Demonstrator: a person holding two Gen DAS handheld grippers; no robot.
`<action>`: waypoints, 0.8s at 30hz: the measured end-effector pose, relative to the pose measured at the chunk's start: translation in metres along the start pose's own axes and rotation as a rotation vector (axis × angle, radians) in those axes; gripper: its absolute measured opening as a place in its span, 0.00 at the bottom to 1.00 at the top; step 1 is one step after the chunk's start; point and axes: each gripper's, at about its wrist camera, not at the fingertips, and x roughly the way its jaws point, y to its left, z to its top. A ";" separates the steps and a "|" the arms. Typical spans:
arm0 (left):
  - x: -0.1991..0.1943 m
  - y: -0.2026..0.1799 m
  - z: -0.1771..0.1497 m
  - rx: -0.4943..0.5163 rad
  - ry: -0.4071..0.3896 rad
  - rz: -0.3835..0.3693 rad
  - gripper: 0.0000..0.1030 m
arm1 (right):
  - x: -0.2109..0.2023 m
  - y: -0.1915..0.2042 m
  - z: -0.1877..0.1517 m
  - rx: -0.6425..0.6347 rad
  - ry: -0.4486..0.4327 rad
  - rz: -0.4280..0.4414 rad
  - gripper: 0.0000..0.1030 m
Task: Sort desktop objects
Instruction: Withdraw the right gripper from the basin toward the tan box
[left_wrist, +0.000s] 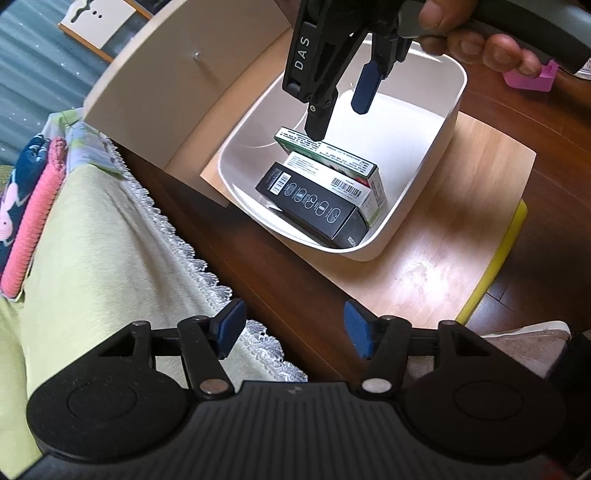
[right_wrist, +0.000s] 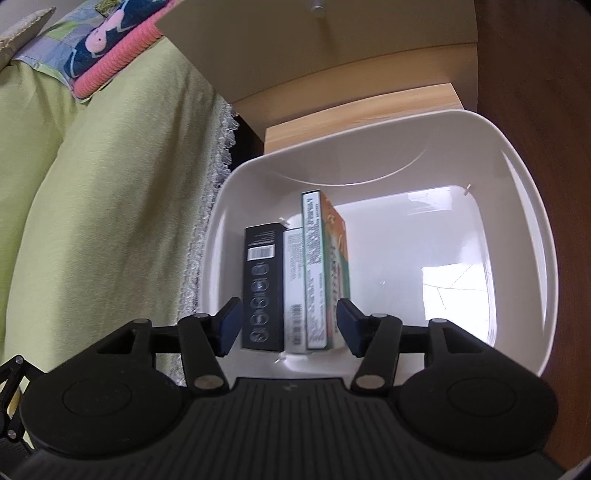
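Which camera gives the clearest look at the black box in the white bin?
The left wrist view: the black box lies sharp and unblocked, barcode readable. The right wrist view shows it blurrier, its near end behind that gripper's fingers.

Printing on the three cartons in the white bin (right_wrist: 517, 177) too small to read; orange-and-green carton (right_wrist: 334, 236) blurred on its face, the white carton (right_wrist: 293, 266) wedged between neighbours with only one narrow side showing. Lower end of the black carton (left_wrist: 317, 206) sunk behind the bin wall. Pink object (left_wrist: 532, 79) cut by a hand (left_wrist: 476, 40), itself cropped at the top edge. Yellow strip (left_wrist: 495, 266) half under the wooden board (left_wrist: 461, 236).
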 end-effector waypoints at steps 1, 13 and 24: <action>-0.004 0.000 -0.002 -0.003 -0.002 0.006 0.60 | -0.005 0.003 -0.002 -0.003 -0.001 0.006 0.53; -0.067 0.006 -0.030 -0.080 -0.031 0.117 0.70 | -0.058 0.070 -0.030 -0.098 -0.013 0.132 0.62; -0.121 0.016 -0.079 -0.227 -0.030 0.221 0.85 | -0.091 0.138 -0.055 -0.208 -0.006 0.242 0.72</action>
